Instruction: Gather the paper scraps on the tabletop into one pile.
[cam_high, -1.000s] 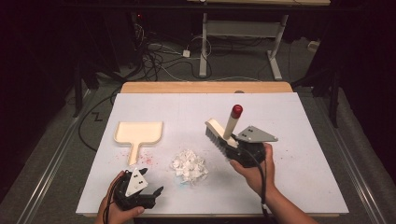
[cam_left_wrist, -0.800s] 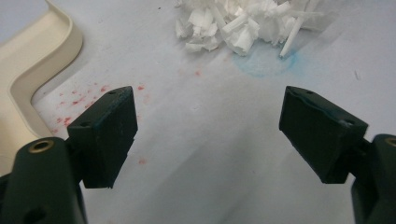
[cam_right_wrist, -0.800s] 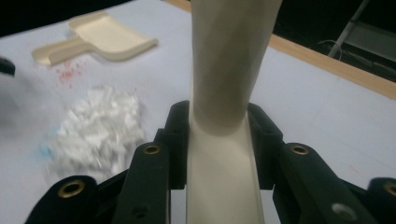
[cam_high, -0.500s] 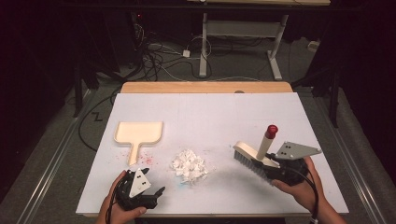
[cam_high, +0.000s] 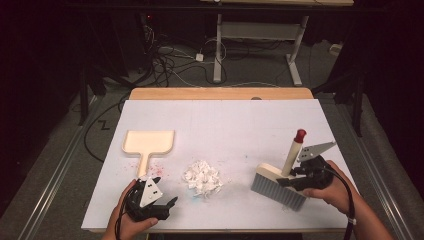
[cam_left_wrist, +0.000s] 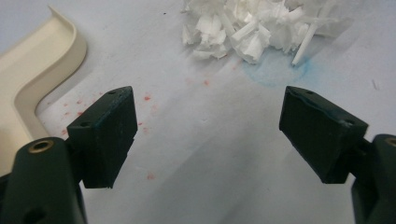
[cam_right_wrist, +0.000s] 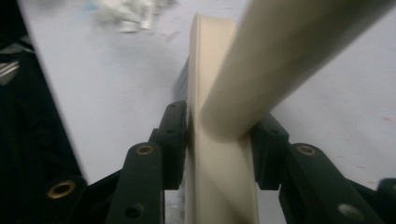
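The right gripper (cam_high: 295, 176) is pinching the brush (cam_high: 280, 184) near the tabletop (cam_high: 230, 120)'s right edge, its jaws having just been opening slightly. The left gripper (cam_high: 167, 205) is gaping empty at the near edge, cables (cam_high: 170, 55) lying on the floor behind.
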